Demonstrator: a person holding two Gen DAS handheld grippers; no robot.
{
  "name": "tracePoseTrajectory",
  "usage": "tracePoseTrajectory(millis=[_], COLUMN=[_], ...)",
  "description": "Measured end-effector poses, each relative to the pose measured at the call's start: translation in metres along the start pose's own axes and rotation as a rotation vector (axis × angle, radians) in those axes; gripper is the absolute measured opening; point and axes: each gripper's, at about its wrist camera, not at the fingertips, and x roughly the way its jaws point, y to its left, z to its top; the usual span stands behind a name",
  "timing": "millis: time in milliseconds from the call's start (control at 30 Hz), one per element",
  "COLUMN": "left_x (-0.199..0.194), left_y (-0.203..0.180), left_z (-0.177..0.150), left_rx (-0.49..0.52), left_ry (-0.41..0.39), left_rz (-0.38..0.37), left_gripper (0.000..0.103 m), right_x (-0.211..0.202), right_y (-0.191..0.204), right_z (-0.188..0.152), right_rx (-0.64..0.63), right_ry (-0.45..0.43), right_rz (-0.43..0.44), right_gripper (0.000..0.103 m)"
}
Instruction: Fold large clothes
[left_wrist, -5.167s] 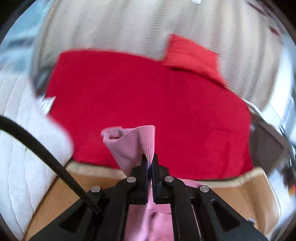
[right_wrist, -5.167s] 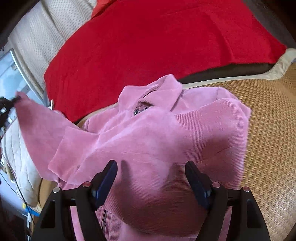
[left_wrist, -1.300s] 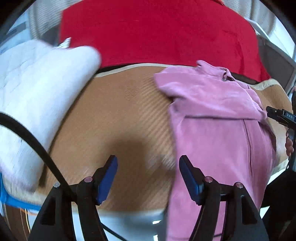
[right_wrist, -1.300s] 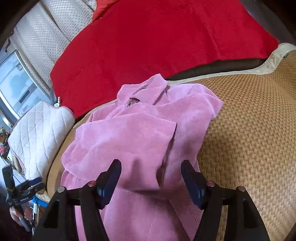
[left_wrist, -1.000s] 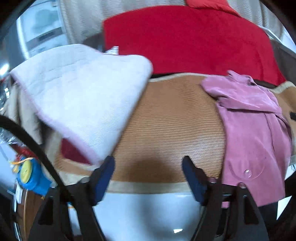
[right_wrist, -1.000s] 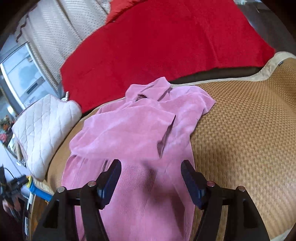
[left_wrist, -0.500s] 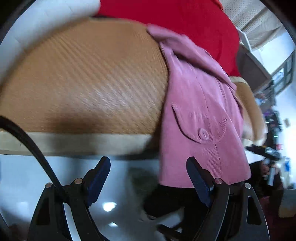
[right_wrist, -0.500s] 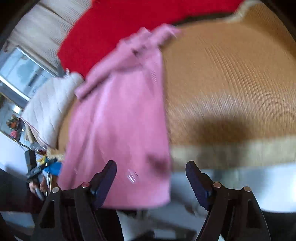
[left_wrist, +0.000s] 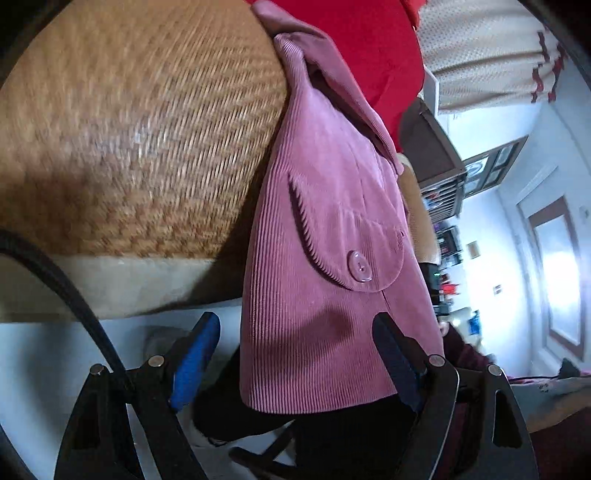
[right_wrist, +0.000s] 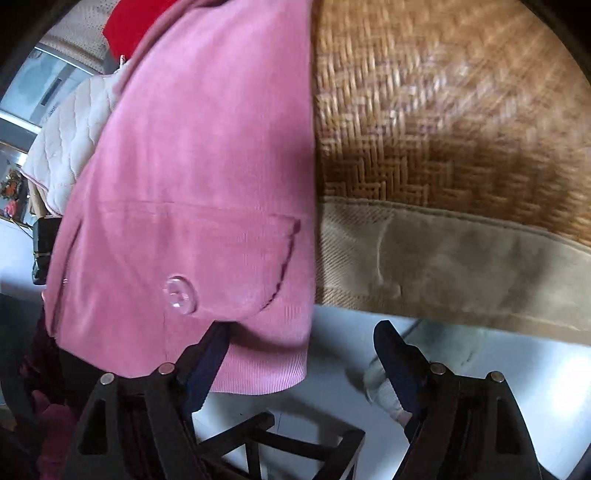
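Observation:
A pink corduroy jacket (left_wrist: 325, 229) lies on a woven mat (left_wrist: 140, 140), its lower part hanging over the mat's front edge. A buttoned pocket flap (left_wrist: 360, 267) shows near the hem. My left gripper (left_wrist: 295, 354) is open, its fingers astride the hanging left hem corner without closing on it. In the right wrist view the jacket (right_wrist: 207, 184) hangs the same way with a button (right_wrist: 179, 291) on its pocket. My right gripper (right_wrist: 299, 350) is open, with its left finger (right_wrist: 208, 356) at the right hem corner.
A red blanket (left_wrist: 369, 48) lies beyond the jacket. A white quilted cushion (right_wrist: 74, 144) sits left of the jacket. The mat's beige border (right_wrist: 443, 266) runs along the front edge, with pale floor (right_wrist: 498, 369) and a dark stool frame (right_wrist: 280, 443) below.
Both grippers have dropped from above the mat to its front edge and closed in on the jacket's hanging hem. Earlier the left gripper let go of the folded sleeve.

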Motion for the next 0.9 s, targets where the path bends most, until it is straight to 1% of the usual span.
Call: tracePoseTrajectory(millis=[133, 200, 267, 300, 333, 367, 433, 467, 533, 567, 600, 633, 667, 700, 733, 767, 800, 833, 900], left_x=[0.013, 0.016, 0.010, 0.011, 0.014, 0.018, 0.021, 0.022, 0.024, 0.019, 0.019, 0.019, 0.020, 0.020, 0.019, 0.017, 0.013, 0.011, 0.004], left_y=[0.008, 0.007, 0.001, -0.001, -0.003, -0.003, -0.003, -0.003, -0.002, 0.004, 0.001, -0.003, -0.006, -0.009, -0.012, -0.015, -0.021, -0.025, -0.040], left_z=[-0.007, -0.007, -0.009, -0.009, -0.008, -0.006, -0.003, -0.002, -0.001, -0.003, 0.000, 0.001, 0.002, 0.003, 0.003, 0.003, 0.003, 0.004, 0.006], left_rx=[-0.022, -0.019, 0.004, 0.017, 0.029, 0.033, 0.031, 0.028, 0.029, 0.031, 0.031, 0.035, 0.040, 0.045, 0.046, 0.053, 0.070, 0.077, 0.100], left_ry=[0.024, 0.018, 0.002, 0.000, 0.006, 0.010, 0.011, 0.009, 0.002, -0.002, -0.011, -0.019, -0.023, -0.023, -0.021, -0.026, -0.046, -0.058, -0.082], left_rz=[-0.057, -0.098, -0.137, -0.150, -0.162, -0.166, -0.171, -0.175, -0.186, -0.189, -0.192, -0.201, -0.198, -0.174, -0.146, -0.136, -0.116, -0.097, -0.062], left_gripper=[0.085, 0.083, 0.081, 0.073, 0.067, 0.063, 0.063, 0.063, 0.063, 0.063, 0.061, 0.055, 0.036, 0.022, 0.020, 0.015, 0.010, 0.010, 0.009], right_x=[0.008, 0.006, -0.003, -0.007, -0.009, -0.009, -0.007, -0.004, 0.005, 0.006, 0.006, 0.004, 0.002, -0.002, -0.005, -0.005, -0.010, -0.017, -0.034], right_y=[-0.004, -0.002, 0.000, 0.005, 0.009, 0.013, 0.015, 0.013, 0.009, 0.004, 0.002, 0.003, 0.006, 0.011, 0.018, 0.026, 0.033, 0.038, 0.052], right_z=[0.001, -0.002, -0.007, -0.007, -0.007, -0.008, -0.010, -0.012, -0.013, -0.013, -0.012, -0.012, -0.011, -0.013, -0.015, -0.011, -0.012, -0.014, -0.021], right_rx=[0.058, 0.064, 0.046, 0.026, 0.009, -0.007, -0.010, 0.002, 0.063, 0.101, 0.121, 0.114, 0.089, 0.055, 0.031, 0.015, -0.007, -0.026, -0.063], right_ry=[-0.019, -0.033, -0.048, -0.056, -0.059, -0.061, -0.059, -0.045, -0.014, -0.004, -0.001, -0.012, -0.026, -0.033, -0.033, -0.041, -0.054, -0.066, -0.107], right_rz=[0.084, 0.133, 0.192, 0.199, 0.193, 0.196, 0.182, 0.167, 0.184, 0.191, 0.193, 0.202, 0.200, 0.200, 0.212, 0.211, 0.213, 0.222, 0.237], right_gripper=[0.083, 0.083, 0.074, 0.060, 0.045, 0.039, 0.038, 0.038, 0.041, 0.047, 0.055, 0.055, 0.055, 0.052, 0.035, 0.027, 0.024, 0.019, 0.017])
